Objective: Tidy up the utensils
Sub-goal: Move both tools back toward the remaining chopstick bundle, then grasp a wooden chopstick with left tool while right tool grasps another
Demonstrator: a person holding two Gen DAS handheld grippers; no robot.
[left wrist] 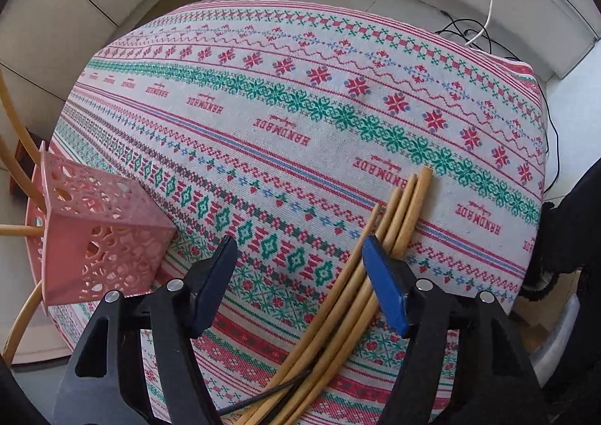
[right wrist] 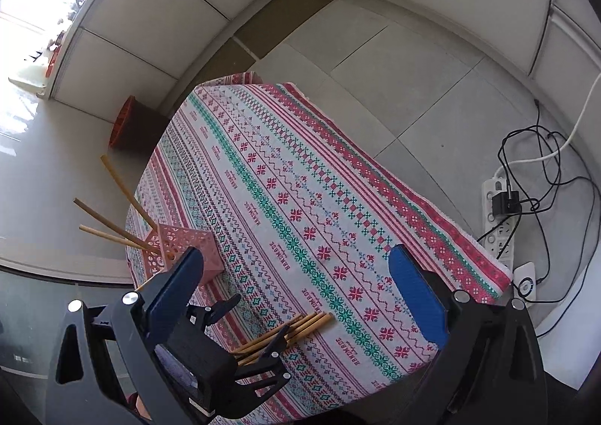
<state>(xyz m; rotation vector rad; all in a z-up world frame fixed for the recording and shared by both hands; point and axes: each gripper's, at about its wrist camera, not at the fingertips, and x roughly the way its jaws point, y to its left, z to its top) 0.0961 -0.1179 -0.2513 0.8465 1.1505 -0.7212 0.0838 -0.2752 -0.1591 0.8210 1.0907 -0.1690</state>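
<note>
A: Where are the chopsticks?

B: A loose bundle of bamboo chopsticks (left wrist: 379,259) lies flat on the patterned cloth of the table (left wrist: 285,113), near its front edge. In the right wrist view the same bundle (right wrist: 300,325) lies with its blunt ends pointing toward the middle of the cloth.

A: And the left gripper?

B: The left gripper (left wrist: 300,276) points steeply down over them. Its fingers stand partly apart, with bare cloth between them. The blue pad of one finger (left wrist: 387,286) sits over the bundle; whether it presses on the sticks, I cannot tell. The other pad is off to the side, clear of them. Nothing is gripped.

A: The right one?

B: The right gripper (right wrist: 300,274) hangs above the table with its fingers wide and nothing between them. The left gripper's black frame shows below it, beside the bundle.

A: The holder?

B: A pink perforated holder (left wrist: 101,233) stands at the table's left edge, well apart from the bundle. Three chopsticks (right wrist: 124,214) already lean out of it.
</note>
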